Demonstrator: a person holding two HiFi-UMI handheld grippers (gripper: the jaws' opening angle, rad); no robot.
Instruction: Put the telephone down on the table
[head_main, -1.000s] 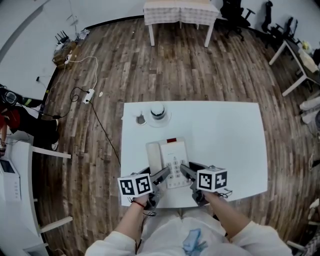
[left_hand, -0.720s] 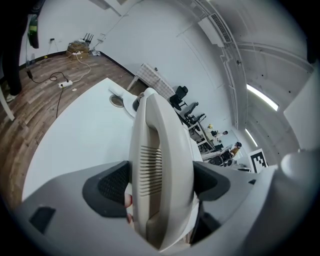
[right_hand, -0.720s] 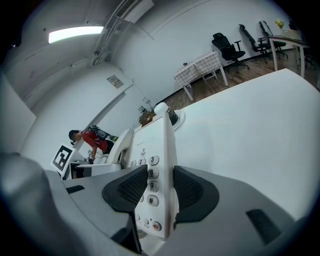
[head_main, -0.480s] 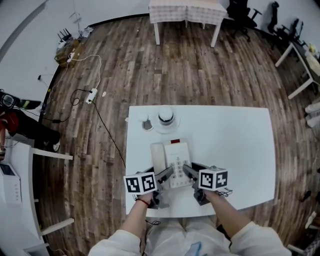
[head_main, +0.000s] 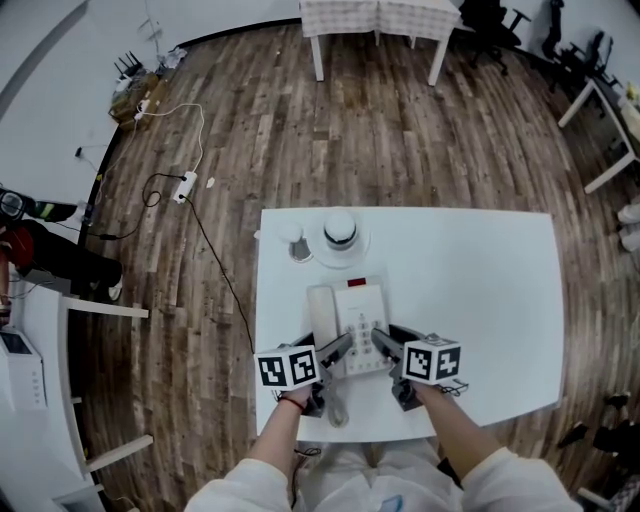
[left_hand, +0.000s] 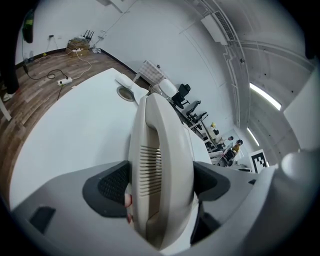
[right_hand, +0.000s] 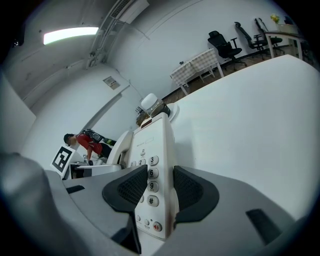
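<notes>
Telephone (head_main: 350, 318) sits gripped from both sides, low over the near part of the white table (head_main: 480, 290), straight ahead of the two grippers. The left gripper (head_main: 338, 348) is clamped on the handset (left_hand: 160, 170), which fills the space between its jaws, a pad pressing each flank. The right gripper (head_main: 384, 342) is closed on the right edge of the base, with the keypad (right_hand: 149, 186) just inside its left pad and the base's side wall against the other.

As for progress, the carrying part looks done: the telephone is over the table, well within its edges, and roughly level in the head view. Whether its underside already rests on the tabletop or hangs just above it I cannot tell. The right gripper view shows the near end very close to the surface, but the contact line is hidden behind the jaws. What seems left is to settle it fully if it is not down, then open both pairs of jaws and draw the grippers back.

Beyond the jaws, past the far end of the telephone, stands a white lidded pot on a saucer (head_main: 341, 232), well apart from the set-down spot.
</notes>
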